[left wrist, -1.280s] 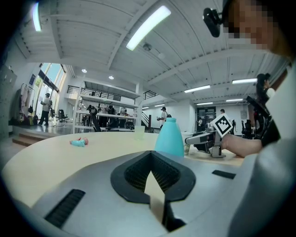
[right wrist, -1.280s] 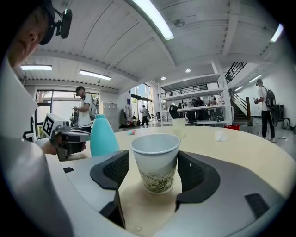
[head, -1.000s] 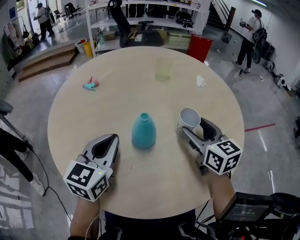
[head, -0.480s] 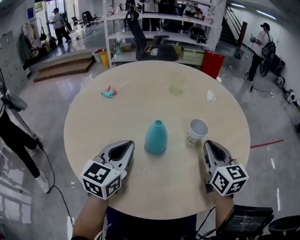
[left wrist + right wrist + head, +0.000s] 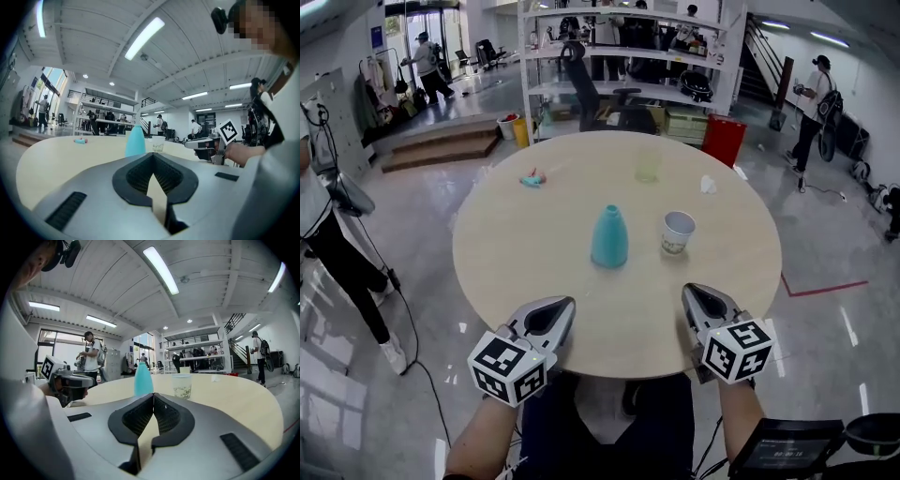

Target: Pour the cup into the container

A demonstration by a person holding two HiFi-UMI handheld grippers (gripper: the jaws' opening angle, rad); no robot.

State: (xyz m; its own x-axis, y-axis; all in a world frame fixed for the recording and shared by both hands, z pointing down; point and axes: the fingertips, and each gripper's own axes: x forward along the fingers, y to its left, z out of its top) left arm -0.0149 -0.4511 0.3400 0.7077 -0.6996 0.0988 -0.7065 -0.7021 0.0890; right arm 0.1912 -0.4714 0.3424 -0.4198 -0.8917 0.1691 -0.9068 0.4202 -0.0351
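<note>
Both grippers have drawn back toward the near rim of the round pale wooden table [image 5: 525, 253] since a second ago. The right gripper [image 5: 689, 292] then stood around the white paper cup [image 5: 678, 232] and is now well clear of it. Its jaws have just been closing and are pressed together with nothing between them. It hangs over the near right edge of the table, pointing toward the far side.

The left gripper [image 5: 565, 303] hangs over the near left edge and points the same way. Its fingers likewise meet at the tips, and it holds nothing.

At the middle of the table stands the teal bottle-shaped container [image 5: 609, 237], upright, with its narrow neck open at the top. The paper cup stands upright just to the right of it, a small gap between them, with its open mouth up. Neither gripper touches either of them.

Toward the far edge stands a translucent pale green plastic cup [image 5: 648, 167]. A crumpled white tissue [image 5: 709, 185] lies to its right, and a small teal and pink object [image 5: 532, 178] lies at the far left.
</note>
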